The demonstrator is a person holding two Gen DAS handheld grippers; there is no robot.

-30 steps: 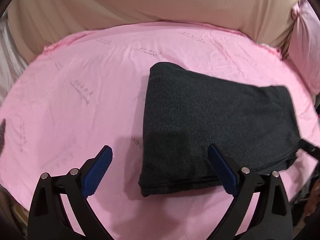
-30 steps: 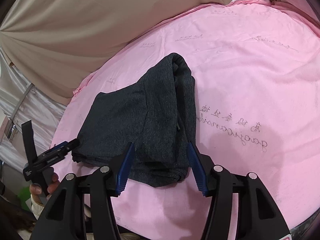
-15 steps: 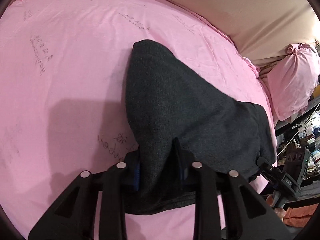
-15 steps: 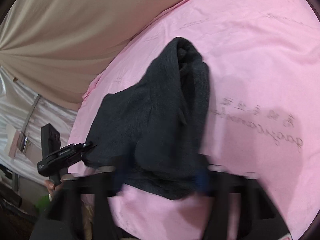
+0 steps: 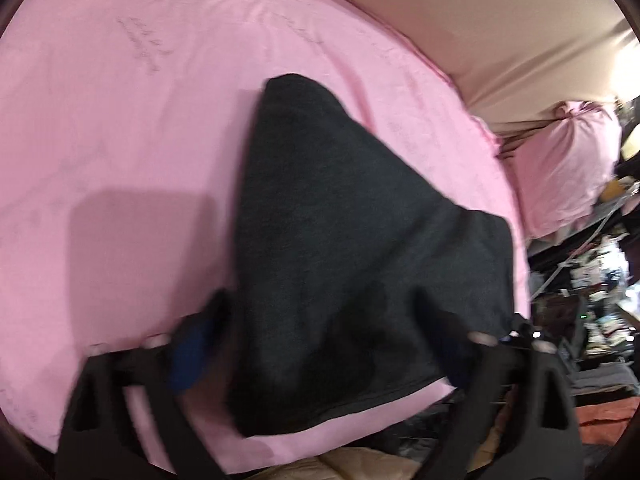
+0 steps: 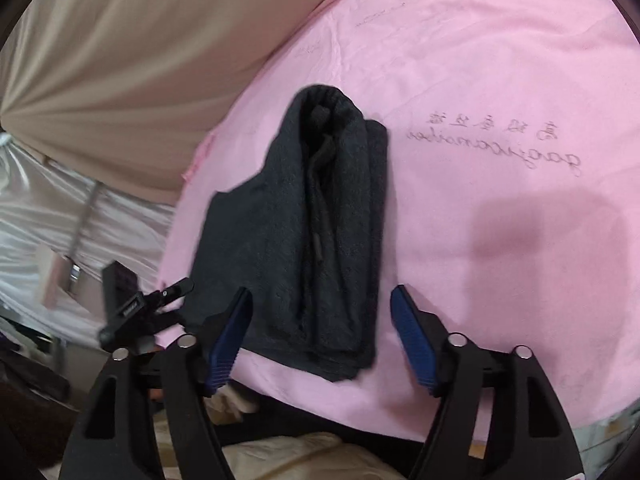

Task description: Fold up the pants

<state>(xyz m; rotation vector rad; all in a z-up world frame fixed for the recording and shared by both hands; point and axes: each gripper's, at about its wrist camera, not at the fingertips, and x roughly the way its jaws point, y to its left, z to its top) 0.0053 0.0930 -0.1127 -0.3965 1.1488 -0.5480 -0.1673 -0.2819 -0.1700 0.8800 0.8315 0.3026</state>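
The dark grey pants lie folded into a thick bundle on the pink sheet, filling the centre and lower middle of the left wrist view, with one rounded corner reaching toward the upper centre. The left gripper sits at the bottom of that frame, blurred, its two blue-padded fingers spread wide on either side of the near end of the bundle; the cloth lies between them, and whether the pads touch it cannot be told. In the right wrist view the pants appear as a narrow stack running from the centre down to the lower middle, a drawstring showing in the fold. The right gripper stands at the bottom of the frame with its fingers wide apart, holding nothing, the near edge of the bundle lying between the blue pads. At the left edge the other gripper shows beside the bundle's corner. Beige fabric fills the upper left, and a pink pillow sits at the right of the left wrist view.
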